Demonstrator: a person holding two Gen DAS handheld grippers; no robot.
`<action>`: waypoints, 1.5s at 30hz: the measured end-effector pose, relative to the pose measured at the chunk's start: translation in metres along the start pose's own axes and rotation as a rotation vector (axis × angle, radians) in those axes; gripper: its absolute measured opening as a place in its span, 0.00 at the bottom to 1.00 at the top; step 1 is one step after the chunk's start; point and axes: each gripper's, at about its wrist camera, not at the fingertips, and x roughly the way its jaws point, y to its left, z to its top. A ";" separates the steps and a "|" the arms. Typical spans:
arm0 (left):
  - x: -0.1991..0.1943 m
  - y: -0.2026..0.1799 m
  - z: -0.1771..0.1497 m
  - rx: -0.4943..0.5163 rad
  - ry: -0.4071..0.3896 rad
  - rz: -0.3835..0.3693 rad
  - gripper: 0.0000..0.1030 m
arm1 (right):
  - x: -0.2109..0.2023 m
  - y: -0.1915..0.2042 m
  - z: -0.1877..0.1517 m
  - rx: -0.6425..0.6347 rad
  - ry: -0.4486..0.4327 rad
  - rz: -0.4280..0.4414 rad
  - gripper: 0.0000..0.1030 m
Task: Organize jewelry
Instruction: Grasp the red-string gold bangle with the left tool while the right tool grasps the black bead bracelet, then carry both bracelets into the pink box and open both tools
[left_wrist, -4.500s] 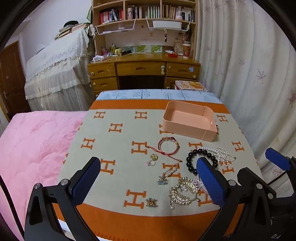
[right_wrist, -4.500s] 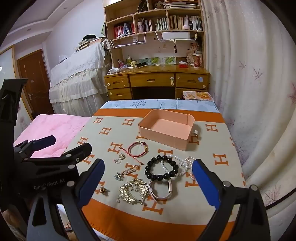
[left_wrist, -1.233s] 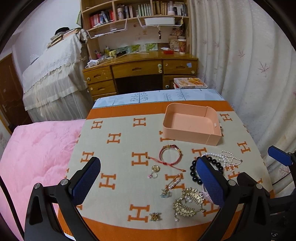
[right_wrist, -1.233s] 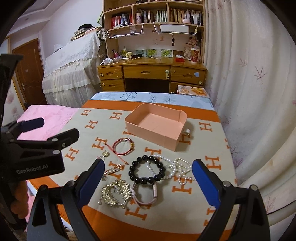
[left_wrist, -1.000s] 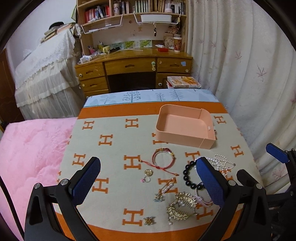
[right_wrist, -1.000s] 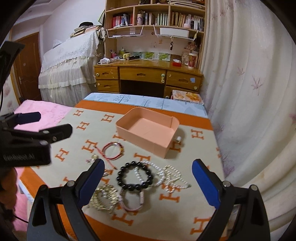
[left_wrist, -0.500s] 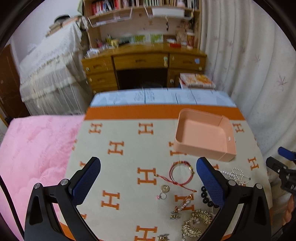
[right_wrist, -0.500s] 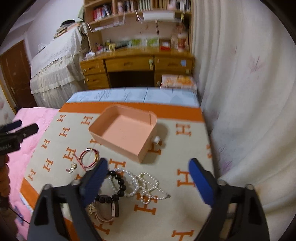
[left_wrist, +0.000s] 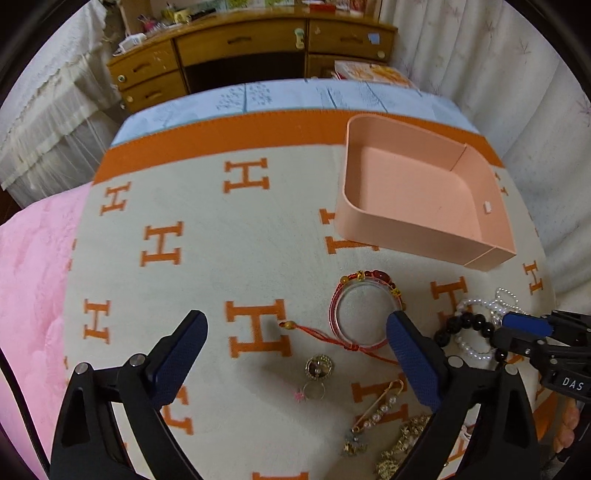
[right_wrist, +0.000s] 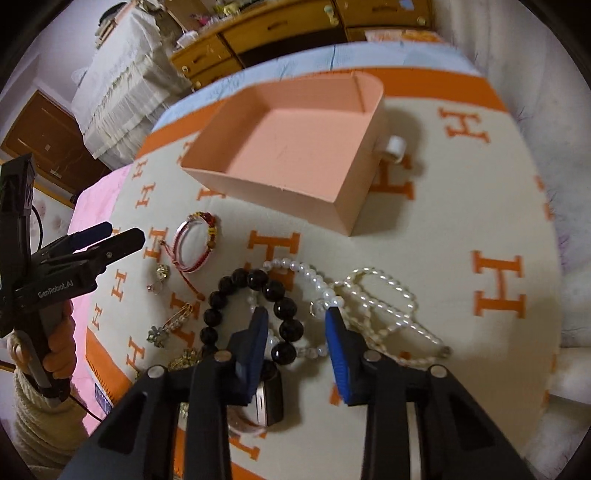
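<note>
Jewelry lies on an H-patterned blanket (left_wrist: 207, 206) in front of a peach box (left_wrist: 424, 230) that holds nothing. My left gripper (left_wrist: 295, 325) hangs wide over the blanket, jaws closing slightly; a red string bracelet (left_wrist: 369, 276) lies just inside its right finger, untouched. My right gripper (right_wrist: 295, 314) is closing around part of a black bead bracelet (right_wrist: 255, 278) and a pearl strand (right_wrist: 376, 288); its pads are not pressing on them. Each gripper shows in the other's view: left gripper (right_wrist: 107, 236), right gripper (left_wrist: 532, 328).
A gold charm (left_wrist: 318, 366), a pearl pin (left_wrist: 380, 406) and a gold hairpiece (left_wrist: 406, 435) lie near the blanket's front edge. A metal clasp (right_wrist: 269, 398) sits under the right gripper. Pink bedding (left_wrist: 33, 266) is to the left, a curtain (left_wrist: 517, 74) right, a wooden desk (left_wrist: 240, 40) behind.
Both grippers have dropped toward the blanket and tipped downward. The right jaws have narrowed a lot over the black beads and pearls. The left jaws stay wide.
</note>
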 end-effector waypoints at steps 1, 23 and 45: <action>0.004 -0.001 0.001 0.004 0.005 -0.004 0.93 | 0.003 0.001 0.002 -0.003 0.004 -0.002 0.31; 0.047 -0.023 0.022 0.076 0.110 -0.030 0.05 | 0.012 0.038 0.001 -0.232 -0.031 -0.131 0.16; -0.081 -0.061 0.070 0.086 -0.255 -0.082 0.04 | -0.111 0.047 0.073 -0.058 -0.471 0.033 0.15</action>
